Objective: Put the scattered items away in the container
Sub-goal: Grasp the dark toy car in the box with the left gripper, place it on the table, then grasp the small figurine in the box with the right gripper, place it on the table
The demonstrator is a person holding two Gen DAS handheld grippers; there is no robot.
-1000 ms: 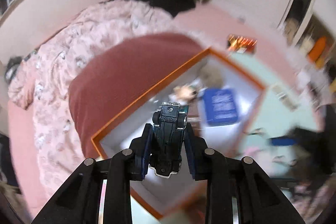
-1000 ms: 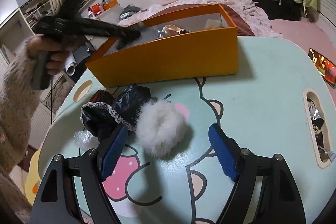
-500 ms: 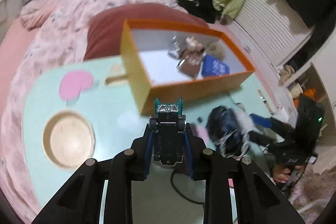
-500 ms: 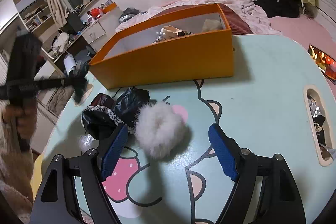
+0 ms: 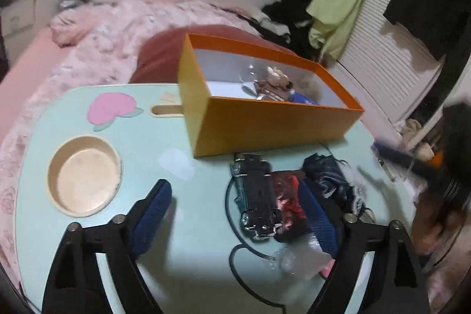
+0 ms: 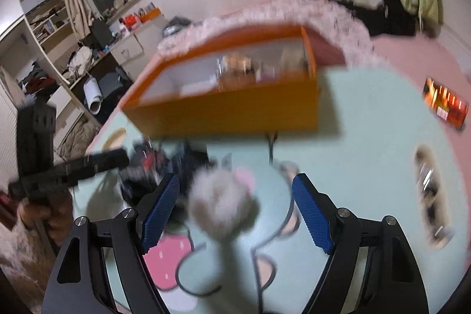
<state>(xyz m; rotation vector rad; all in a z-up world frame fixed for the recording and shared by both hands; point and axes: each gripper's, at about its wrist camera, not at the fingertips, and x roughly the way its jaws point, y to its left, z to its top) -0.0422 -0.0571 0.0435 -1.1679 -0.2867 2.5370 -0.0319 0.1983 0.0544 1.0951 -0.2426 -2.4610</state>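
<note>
**Left tongs opening over toy car, right tongs spread over white pom-pom**

Left tongs [image 5: 235,214]: jaws opening, blue pads wide. Toy car [image 5: 259,196] sits between them, belly up, nearer the right pad, and seems to rest on the surface; neither pad presses on it. Car lies on the mint-green surface [image 5: 147,143] just in front of the orange box [image 5: 265,122], outside it. Beside the car, a red-and-black crumpled item [image 5: 287,190] and a dark blue fabric bundle [image 5: 326,175], touching each other. Something clear and plasticky [image 5: 297,258] lies near the right pad; too blurred to name.

Orange box is open-topped and stands on the far side of the surface. Inside: a small figure [image 5: 278,75], a blue item [image 5: 303,99], a fluffy beige ball [image 5: 309,86], all toward one end.

Right tongs [image 6: 235,211]: spread wide, nothing pinched. Fluffy white pom-pom [image 6: 223,202] lies on the surface between the pads; whether the left pad brushes it I cannot tell. View heavily blurred. A dark cloth heap [image 6: 176,164] sits left of the pom-pom, between it and the box.

Round recess [image 5: 85,178] in the surface lies left of the left tongs. A pink bed [image 5: 97,49] lies behind the surface.
</note>
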